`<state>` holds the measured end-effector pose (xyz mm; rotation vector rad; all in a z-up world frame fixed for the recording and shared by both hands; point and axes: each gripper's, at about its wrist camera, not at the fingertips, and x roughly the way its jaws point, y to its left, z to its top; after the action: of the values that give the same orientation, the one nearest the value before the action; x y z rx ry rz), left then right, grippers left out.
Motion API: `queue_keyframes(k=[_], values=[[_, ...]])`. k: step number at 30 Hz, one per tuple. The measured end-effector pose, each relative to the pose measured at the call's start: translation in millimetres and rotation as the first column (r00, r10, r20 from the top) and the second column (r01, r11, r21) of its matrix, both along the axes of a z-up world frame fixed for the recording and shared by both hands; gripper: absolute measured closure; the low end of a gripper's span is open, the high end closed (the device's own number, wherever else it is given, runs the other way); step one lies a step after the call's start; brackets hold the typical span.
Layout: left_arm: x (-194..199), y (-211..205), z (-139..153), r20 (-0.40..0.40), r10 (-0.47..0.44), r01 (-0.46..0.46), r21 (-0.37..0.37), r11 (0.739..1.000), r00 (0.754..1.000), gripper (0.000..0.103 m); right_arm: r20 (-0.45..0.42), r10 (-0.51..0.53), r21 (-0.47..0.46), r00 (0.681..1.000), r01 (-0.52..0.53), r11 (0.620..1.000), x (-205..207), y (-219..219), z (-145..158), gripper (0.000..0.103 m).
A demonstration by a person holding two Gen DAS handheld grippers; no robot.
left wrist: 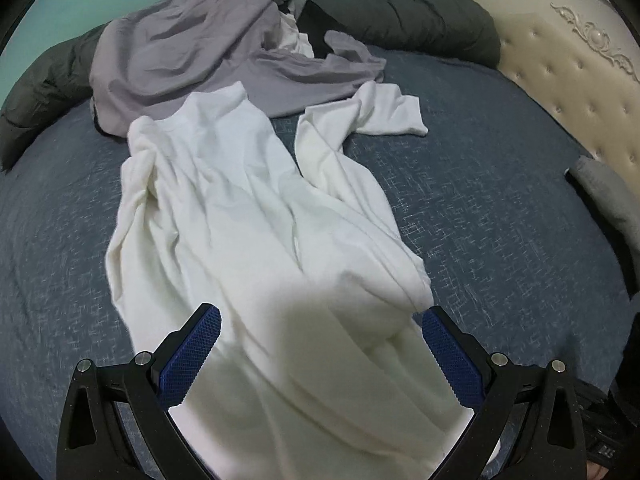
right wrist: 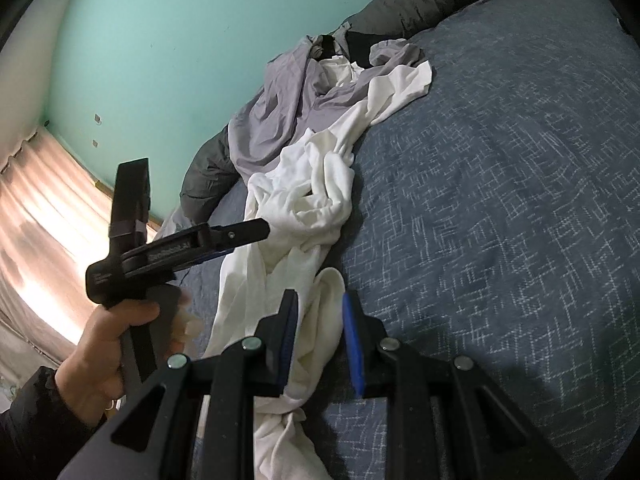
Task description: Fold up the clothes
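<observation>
— What do you count on the bed?

— I see one white garment, stretched long and rumpled across the blue cover, its sleeve end toward the headboard. Beyond the white garment lies one grey garment, heaped, touching its far end. Behind that, one dark quilt runs along the green wall. So two loose clothes and one quilt.

— And your two grippers?

— My left gripper hangs over the near part of the white garment, blue pads spread wide to either side of the cloth, gripping nothing. In the right wrist view I see it from the side, level, held by one hand in a dark sleeve. My right gripper points along the white garment's near end; a fold of the cloth lies between its pads, narrowly parted, and I cannot tell whether they pinch it.
</observation>
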<state>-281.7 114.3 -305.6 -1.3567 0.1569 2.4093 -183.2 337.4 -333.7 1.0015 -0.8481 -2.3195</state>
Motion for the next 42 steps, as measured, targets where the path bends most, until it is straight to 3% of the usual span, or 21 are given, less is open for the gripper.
queue_keyframes(k=[3, 7, 9, 12, 14, 15, 17, 28, 33, 35, 39, 42], values=[[-4.3, 5.2, -5.0, 0.015, -0.014, 0.014, 0.009, 1.0, 1.0, 0.005, 0.005, -0.006, -0.007, 1.0, 0.006, 1.0, -0.9, 2.7, -1.0, 0.081], [-10.2, 8.2, -16.1, 0.051, -0.017, 0.016, 0.015, 1.0, 0.999, 0.023, 0.011, -0.014, -0.016, 1.0, 0.014, 1.0, -2.1, 6.1, -2.2, 0.081], [-11.8, 7.5, -19.2, 0.06, -0.018, 0.017, 0.018, 1.0, 0.998, 0.027, 0.011, -0.014, -0.015, 1.0, 0.014, 1.0, -1.9, 5.5, -1.9, 0.081], [-12.1, 5.0, -19.4, 0.057, -0.017, 0.017, 0.005, 1.0, 0.998, 0.049, 0.009, -0.013, -0.015, 1.0, 0.013, 1.0, -1.7, 4.0, -1.4, 0.081], [-11.2, 0.3, -15.4, 0.043, -0.021, 0.022, -0.001, 1.0, 0.999, 0.072, 0.01, -0.01, -0.016, 1.0, 0.01, 1.0, -1.5, 2.6, -1.3, 0.081], [-10.6, -2.6, -13.1, 0.038, -0.024, 0.024, 0.002, 1.0, 0.999, 0.076, 0.01, -0.008, -0.017, 1.0, 0.008, 1.0, -1.4, 1.9, -1.3, 0.081], [-9.8, -11.1, -6.8, 0.039, -0.024, 0.023, 0.029, 0.999, 0.999, 0.096, 0.01, -0.005, -0.017, 1.0, 0.005, 1.0, -1.2, 0.5, -1.3, 0.081], [-3.4, -48.6, 44.5, -0.044, 0.018, -0.016, 0.047, 0.999, 0.999, 0.097, 0.007, 0.014, -0.023, 1.0, -0.014, 1.0, -0.6, -5.8, 0.9, 0.081], [-1.2, -103.2, 74.0, -0.068, 0.098, -0.094, 0.066, 0.993, 0.993, 0.098, -0.001, 0.023, -0.024, 1.0, -0.023, 0.999, 0.4, -8.6, 3.3, 0.08], [0.4, -135.3, 83.4, -0.07, 0.171, -0.164, 0.092, 0.982, 0.983, 0.098, -0.003, 0.026, -0.025, 1.0, -0.026, 0.999, 0.3, -9.4, 4.1, 0.08], [7.6, -192.0, 73.8, -0.018, 0.3, -0.296, 0.117, 0.948, 0.954, 0.098, 0.001, 0.036, -0.02, 0.999, -0.036, 0.999, 0.0, -12.8, 3.3, 0.08], [14.2, -208.4, 53.8, 0.035, 0.327, -0.329, 0.1, 0.939, 0.944, 0.098, 0.004, 0.046, -0.014, 0.999, -0.046, 0.999, 0.4, -16.6, 2.6, 0.08]])
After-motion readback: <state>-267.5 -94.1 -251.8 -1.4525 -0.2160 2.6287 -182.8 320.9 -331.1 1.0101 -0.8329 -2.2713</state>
